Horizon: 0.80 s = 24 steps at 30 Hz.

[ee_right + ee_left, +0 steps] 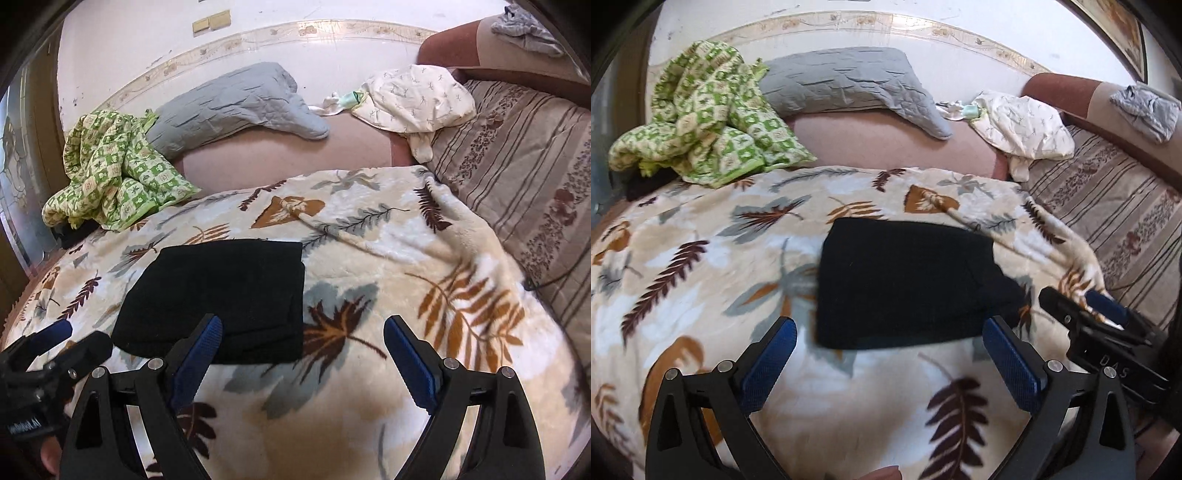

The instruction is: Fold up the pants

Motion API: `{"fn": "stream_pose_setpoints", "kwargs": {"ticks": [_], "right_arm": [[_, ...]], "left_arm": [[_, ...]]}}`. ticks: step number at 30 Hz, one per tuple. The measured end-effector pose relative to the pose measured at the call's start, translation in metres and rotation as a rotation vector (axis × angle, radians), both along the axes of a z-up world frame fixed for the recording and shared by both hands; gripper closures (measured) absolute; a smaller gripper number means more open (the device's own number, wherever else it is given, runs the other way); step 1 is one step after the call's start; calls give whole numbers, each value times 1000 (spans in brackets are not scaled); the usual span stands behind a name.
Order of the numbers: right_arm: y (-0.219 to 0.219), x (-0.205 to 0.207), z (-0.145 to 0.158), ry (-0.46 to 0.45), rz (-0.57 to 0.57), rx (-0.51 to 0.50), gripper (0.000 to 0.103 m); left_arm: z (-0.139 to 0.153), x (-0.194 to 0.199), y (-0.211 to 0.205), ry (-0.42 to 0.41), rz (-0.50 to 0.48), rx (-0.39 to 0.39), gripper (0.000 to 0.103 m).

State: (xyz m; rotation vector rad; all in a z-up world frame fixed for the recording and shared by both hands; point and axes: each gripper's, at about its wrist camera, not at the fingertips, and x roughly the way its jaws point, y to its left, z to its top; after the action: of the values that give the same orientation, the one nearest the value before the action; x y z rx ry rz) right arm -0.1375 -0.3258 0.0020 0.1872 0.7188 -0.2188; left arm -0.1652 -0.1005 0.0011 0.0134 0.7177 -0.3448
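A leaf-print blanket is covering the bed, and the black pants are lying folded flat on its middle. The left gripper is hovering at their six o'clock, jaws wide, holding nothing. The right gripper is hovering at four o'clock, equally wide and empty.

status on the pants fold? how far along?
Done: the black pants lie as a compact folded rectangle on the leaf-print blanket, layered edges visible in the right wrist view. In hand: nothing; left gripper and right gripper are both open, clear of the fabric. Left: little, perhaps squaring up the edges.
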Motion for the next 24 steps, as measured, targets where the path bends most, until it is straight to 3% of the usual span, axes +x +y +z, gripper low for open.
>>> {"fn": "stream_pose_setpoints", "kwargs": {"ticks": [4, 9, 24], "right_arm": [[11, -12, -1, 2, 11, -6, 12], [16, -15, -3, 7, 10, -9, 12], [7, -10, -9, 13, -37, 18, 12]], "left_arm": [[0, -8, -8, 41, 28, 52, 3], [-5, 11, -16, 110, 45, 80, 7], [-14, 28, -20, 158, 2, 62, 7]]}}
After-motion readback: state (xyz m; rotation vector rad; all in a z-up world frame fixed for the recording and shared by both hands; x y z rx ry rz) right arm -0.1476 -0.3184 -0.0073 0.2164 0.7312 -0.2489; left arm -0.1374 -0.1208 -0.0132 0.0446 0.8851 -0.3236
